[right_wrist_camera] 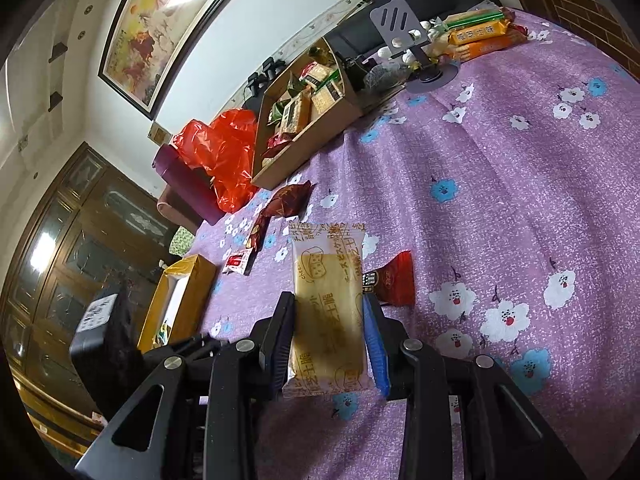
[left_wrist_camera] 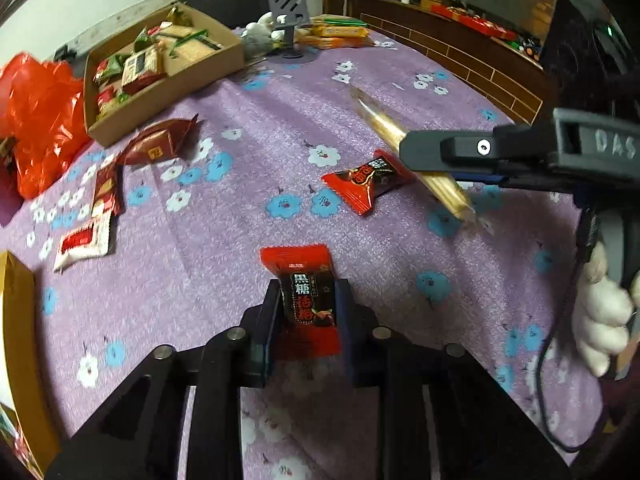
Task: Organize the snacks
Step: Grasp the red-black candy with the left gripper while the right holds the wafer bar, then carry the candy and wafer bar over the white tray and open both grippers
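My left gripper (left_wrist_camera: 308,292) is shut on a red and black candy packet (left_wrist_camera: 306,300), held above the purple flowered cloth (left_wrist_camera: 248,216). My right gripper (right_wrist_camera: 329,304) is shut on a tan cheese biscuit packet (right_wrist_camera: 328,308); it also shows in the left wrist view (left_wrist_camera: 424,168), held edge-on above the cloth. A second red candy packet (left_wrist_camera: 362,186) lies on the cloth under the right gripper and shows in the right wrist view (right_wrist_camera: 394,280). A cardboard box (left_wrist_camera: 168,92) with several snacks stands at the back left.
Dark red packets (left_wrist_camera: 160,144) and a red and white packet (left_wrist_camera: 84,240) lie on the left. A red plastic bag (left_wrist_camera: 36,116) sits by the box. A yellow box (right_wrist_camera: 180,300) is at the left edge. Orange biscuit packs (right_wrist_camera: 480,36) and a grey stand (right_wrist_camera: 404,36) are at the back.
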`<action>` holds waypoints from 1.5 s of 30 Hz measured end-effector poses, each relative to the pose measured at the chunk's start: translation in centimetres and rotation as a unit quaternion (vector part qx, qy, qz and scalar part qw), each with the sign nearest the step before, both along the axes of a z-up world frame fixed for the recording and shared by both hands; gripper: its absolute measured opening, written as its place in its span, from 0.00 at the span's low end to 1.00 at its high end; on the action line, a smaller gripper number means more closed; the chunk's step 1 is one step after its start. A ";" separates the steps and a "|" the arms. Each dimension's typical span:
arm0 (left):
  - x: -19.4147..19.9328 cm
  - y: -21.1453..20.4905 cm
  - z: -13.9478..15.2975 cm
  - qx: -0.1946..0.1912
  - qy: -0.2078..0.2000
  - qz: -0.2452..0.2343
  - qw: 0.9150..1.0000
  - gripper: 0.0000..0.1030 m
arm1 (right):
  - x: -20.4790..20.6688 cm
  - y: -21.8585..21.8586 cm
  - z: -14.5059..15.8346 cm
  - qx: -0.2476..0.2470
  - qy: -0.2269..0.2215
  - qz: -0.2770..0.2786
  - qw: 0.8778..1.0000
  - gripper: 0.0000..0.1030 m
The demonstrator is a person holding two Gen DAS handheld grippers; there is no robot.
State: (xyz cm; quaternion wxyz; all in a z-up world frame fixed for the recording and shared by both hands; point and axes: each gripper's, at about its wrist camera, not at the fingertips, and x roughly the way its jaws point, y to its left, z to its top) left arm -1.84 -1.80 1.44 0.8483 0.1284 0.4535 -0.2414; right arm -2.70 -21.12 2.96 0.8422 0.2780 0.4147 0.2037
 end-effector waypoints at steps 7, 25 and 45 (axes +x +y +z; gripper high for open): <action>-0.9 3.3 1.5 -0.061 -0.001 0.059 0.996 0.21 | -0.2 0.8 0.1 -0.025 -0.010 0.002 1.000 0.34; -14.6 18.1 19.2 -0.299 -0.165 0.123 0.932 0.22 | -5.7 1.6 8.0 -0.033 -0.091 0.010 0.995 0.34; -27.5 26.0 42.8 -0.269 -0.321 0.126 0.899 0.22 | -19.1 2.6 47.4 -0.046 -0.371 -0.023 0.927 0.33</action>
